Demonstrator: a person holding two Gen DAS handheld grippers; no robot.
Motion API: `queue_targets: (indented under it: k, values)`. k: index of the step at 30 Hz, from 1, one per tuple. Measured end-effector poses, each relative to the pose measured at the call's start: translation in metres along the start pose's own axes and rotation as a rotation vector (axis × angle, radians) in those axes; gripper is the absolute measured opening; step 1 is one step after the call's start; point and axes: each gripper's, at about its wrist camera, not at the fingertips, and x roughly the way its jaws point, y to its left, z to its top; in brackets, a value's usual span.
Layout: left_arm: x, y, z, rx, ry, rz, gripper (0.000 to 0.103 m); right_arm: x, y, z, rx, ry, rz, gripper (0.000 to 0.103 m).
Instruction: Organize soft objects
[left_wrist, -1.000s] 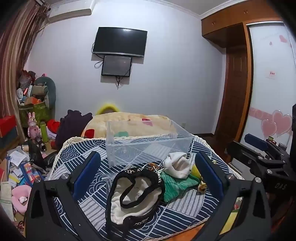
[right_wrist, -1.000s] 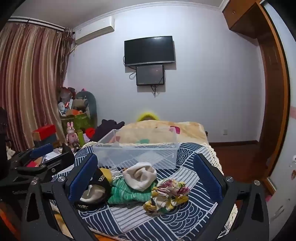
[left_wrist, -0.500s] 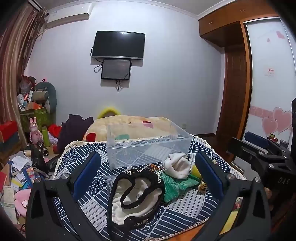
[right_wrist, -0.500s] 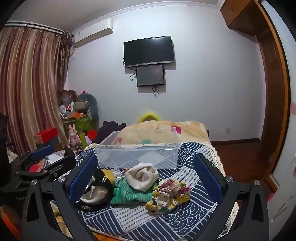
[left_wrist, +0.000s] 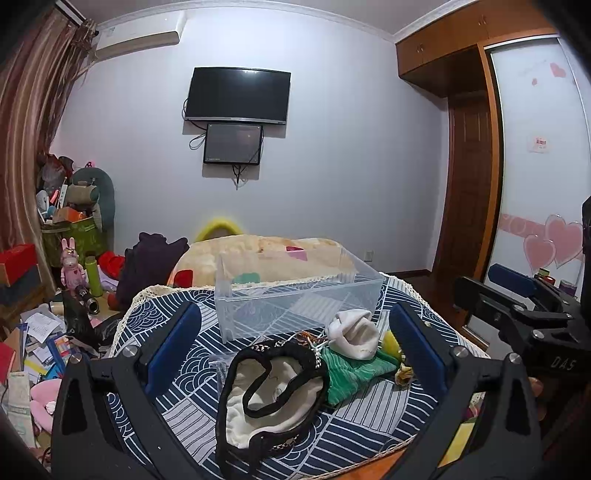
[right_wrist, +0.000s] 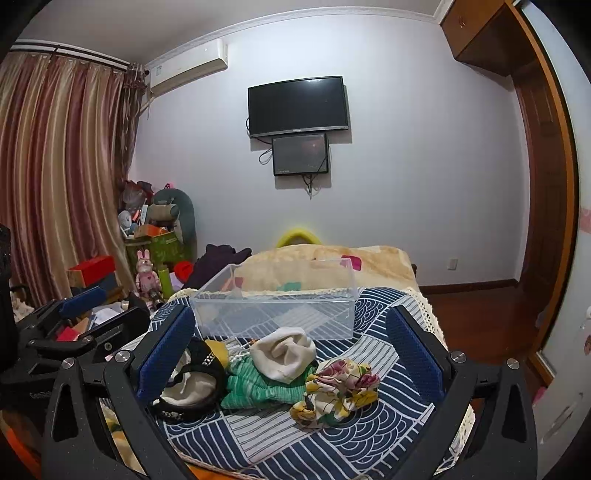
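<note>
A clear plastic bin (left_wrist: 295, 295) (right_wrist: 275, 306) stands empty on the blue patterned cloth (left_wrist: 369, 417) (right_wrist: 295, 443). In front of it lie a black-rimmed cream hat (left_wrist: 269, 398) (right_wrist: 188, 387), a green knit piece (left_wrist: 354, 373) (right_wrist: 258, 384), a rolled white sock (left_wrist: 354, 334) (right_wrist: 284, 354) and a floral cloth (right_wrist: 338, 391). My left gripper (left_wrist: 295, 347) is open above the hat. My right gripper (right_wrist: 290, 354) is open above the sock and floral cloth. Neither holds anything.
A beige blanket (left_wrist: 258, 254) lies behind the bin. Cluttered boxes, toys and papers (left_wrist: 44, 314) fill the floor at left. A wooden floor and a wardrobe (right_wrist: 535, 221) are at right. A TV (left_wrist: 238, 94) hangs on the far wall.
Both views have tilted slightly, so the cloth and bin sit a little lower in frame. The objects have not moved and both grippers stay open.
</note>
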Motion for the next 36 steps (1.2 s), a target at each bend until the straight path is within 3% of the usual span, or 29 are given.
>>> queue_targets:
  k: [36]
  values:
    - [-0.0067, -0.0011, 0.0013, 0.007, -0.019, 0.013, 0.103, -0.0039, 0.0008, 0.0031, 0.003, -0.004, 0.005, 0.103]
